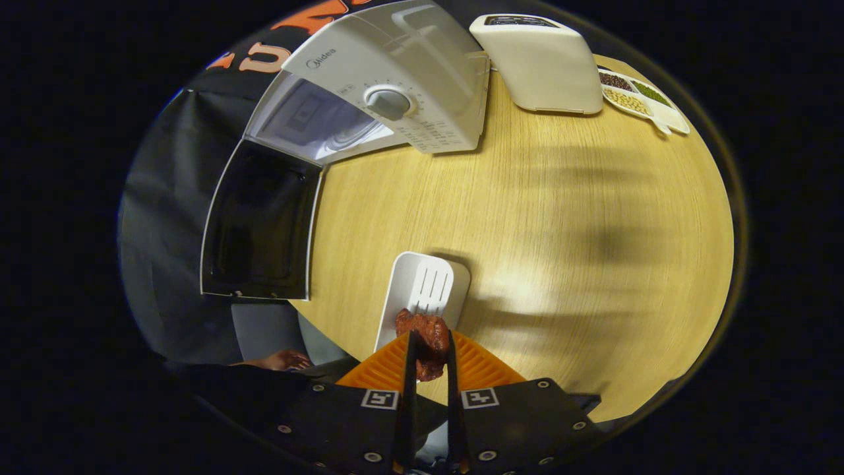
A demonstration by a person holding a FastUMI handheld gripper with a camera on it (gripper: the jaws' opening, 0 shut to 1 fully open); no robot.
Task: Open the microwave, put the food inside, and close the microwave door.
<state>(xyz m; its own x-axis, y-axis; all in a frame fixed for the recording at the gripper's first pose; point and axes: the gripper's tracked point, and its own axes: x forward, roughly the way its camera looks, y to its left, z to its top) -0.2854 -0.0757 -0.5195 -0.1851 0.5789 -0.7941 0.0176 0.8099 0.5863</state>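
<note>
Gripper view, claw (428,349): both fingers pressed on a reddish-brown piece of food (425,340), held above the wooden table (580,264).
White tray (422,290): just beyond the food, on the table.
Microwave (389,92): well beyond the fingers, door (260,221) swung open, cavity exposed.
White appliance (537,63): beside the microwave.
Divided dish (643,99): holds beans, near that appliance.

A kitchen-style booth: microwave (369,105) on wooden table (560,218)

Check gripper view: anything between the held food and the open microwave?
Only the white tray and bare table; gripper holds food, microwave beyond.
</note>
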